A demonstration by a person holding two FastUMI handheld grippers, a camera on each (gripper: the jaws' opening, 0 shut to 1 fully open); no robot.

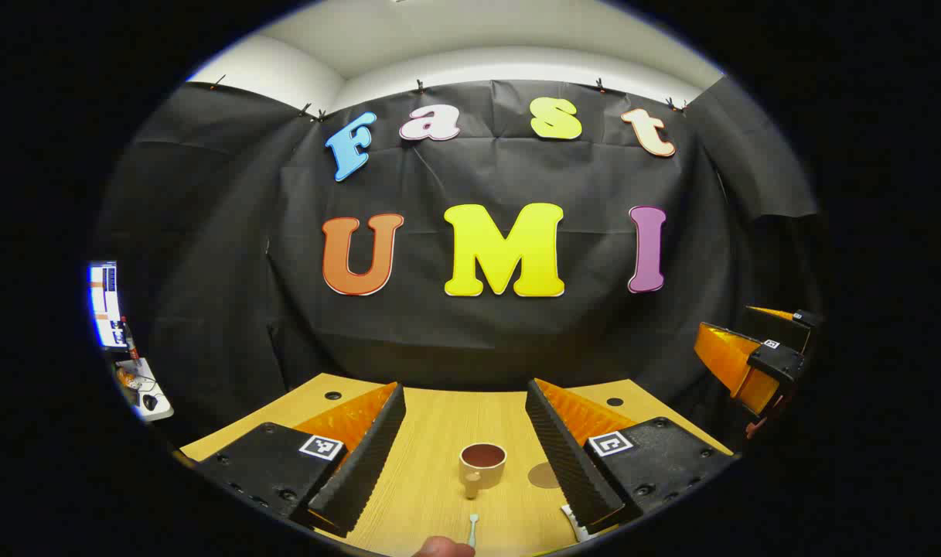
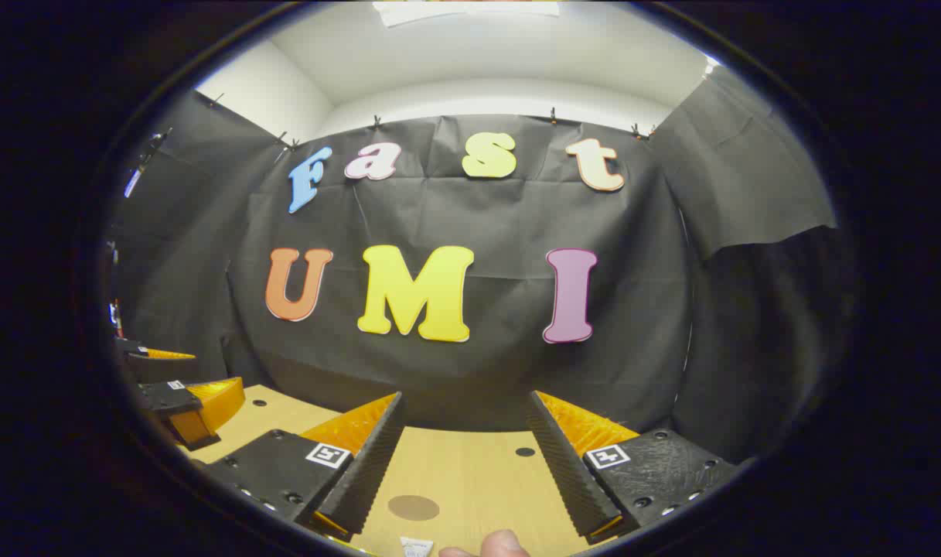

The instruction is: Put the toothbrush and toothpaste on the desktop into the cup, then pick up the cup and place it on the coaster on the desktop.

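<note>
Both the left gripper (image 1: 466, 456) and the right gripper (image 2: 462, 472) hang wide apart, holding nothing, above the desktop (image 1: 431, 418). The mug (image 1: 482, 466) stands at 12 o'clock from the toothbrush (image 1: 472, 529), the round coaster (image 1: 545, 475) at its 3 o'clock; a white corner (image 1: 574, 524), probably the toothpaste, lies at 5 o'clock. A careless reach could tip the light mug by its handle.

Left gripper view: camera rides the left gripper (image 1: 466, 464), raised above the desk (image 1: 431, 433), facing the booth's back wall; cup (image 1: 482, 464) and coaster (image 1: 544, 475) lie close ahead between its fingers. The right gripper (image 1: 756, 363) shows at its right edge.

Right gripper view: camera rides the right gripper (image 2: 462, 472), same heading, set further right; the left gripper (image 2: 180, 406) shows at its left edge.

Shared: desk (image 2: 455, 464), coaster (image 2: 413, 507), back wall.
</note>
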